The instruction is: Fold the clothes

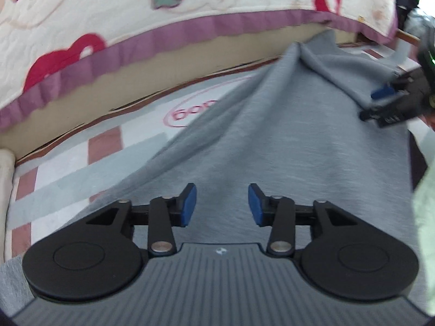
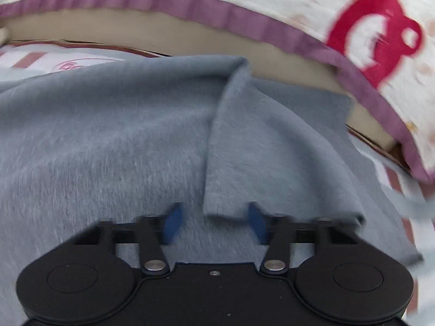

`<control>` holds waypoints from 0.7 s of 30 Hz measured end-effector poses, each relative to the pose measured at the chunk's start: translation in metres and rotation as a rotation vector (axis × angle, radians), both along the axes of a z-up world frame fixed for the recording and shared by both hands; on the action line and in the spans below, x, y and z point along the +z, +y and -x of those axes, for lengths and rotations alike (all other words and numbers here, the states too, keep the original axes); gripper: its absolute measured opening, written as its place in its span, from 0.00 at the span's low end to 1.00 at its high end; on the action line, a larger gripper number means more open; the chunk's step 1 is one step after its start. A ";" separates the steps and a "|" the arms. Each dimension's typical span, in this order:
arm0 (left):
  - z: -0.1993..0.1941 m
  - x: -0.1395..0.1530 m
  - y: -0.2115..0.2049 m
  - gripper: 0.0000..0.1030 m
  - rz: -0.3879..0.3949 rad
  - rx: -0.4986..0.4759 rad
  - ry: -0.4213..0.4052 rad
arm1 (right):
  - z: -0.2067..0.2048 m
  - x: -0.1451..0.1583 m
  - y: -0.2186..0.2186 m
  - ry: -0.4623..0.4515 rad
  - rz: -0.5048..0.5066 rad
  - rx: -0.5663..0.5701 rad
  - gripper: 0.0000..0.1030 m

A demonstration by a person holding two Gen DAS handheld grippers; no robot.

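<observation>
Nearest you, the left tongs [image 1: 221, 206] are released, pads apart over the flat middle of the grey garment [image 1: 272, 141] with nothing between them. The right tongs [image 2: 214, 224] also stand apart, though that view is blurred. The loose end of a raised flap [image 2: 231, 135] sits between their pads but does not look pinched.

The garment is spread over the striped mat [image 1: 68, 168], its far edge close under the quilt [image 1: 108, 5] with the purple border.

Judge it soft, fleecy and light. It will drape, sag and drag along the mat rather than hold a shape, and a single layer may slip out of a shallow pinch. Take it at hems or corners, biting well in over the flap's edge, and lift both sides evenly so the fold lands straight.
</observation>
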State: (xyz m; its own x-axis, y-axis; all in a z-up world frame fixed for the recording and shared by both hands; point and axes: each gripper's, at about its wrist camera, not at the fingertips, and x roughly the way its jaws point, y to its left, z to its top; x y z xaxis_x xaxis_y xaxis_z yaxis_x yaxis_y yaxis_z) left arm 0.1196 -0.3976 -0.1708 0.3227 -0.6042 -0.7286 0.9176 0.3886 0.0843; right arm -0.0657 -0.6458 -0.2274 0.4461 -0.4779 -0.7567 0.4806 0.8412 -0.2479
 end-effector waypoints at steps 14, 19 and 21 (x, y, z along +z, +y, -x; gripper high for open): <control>-0.051 -0.018 -0.031 0.42 -0.080 -0.081 -0.085 | 0.002 0.153 -0.176 -0.156 0.291 -0.164 0.05; -0.050 -0.027 -0.035 0.49 -0.106 -0.115 -0.093 | 0.004 0.165 -0.198 -0.129 0.346 -0.221 0.04; -0.051 -0.028 -0.037 0.50 -0.101 -0.120 -0.088 | 0.006 0.163 -0.201 -0.116 0.353 -0.223 0.04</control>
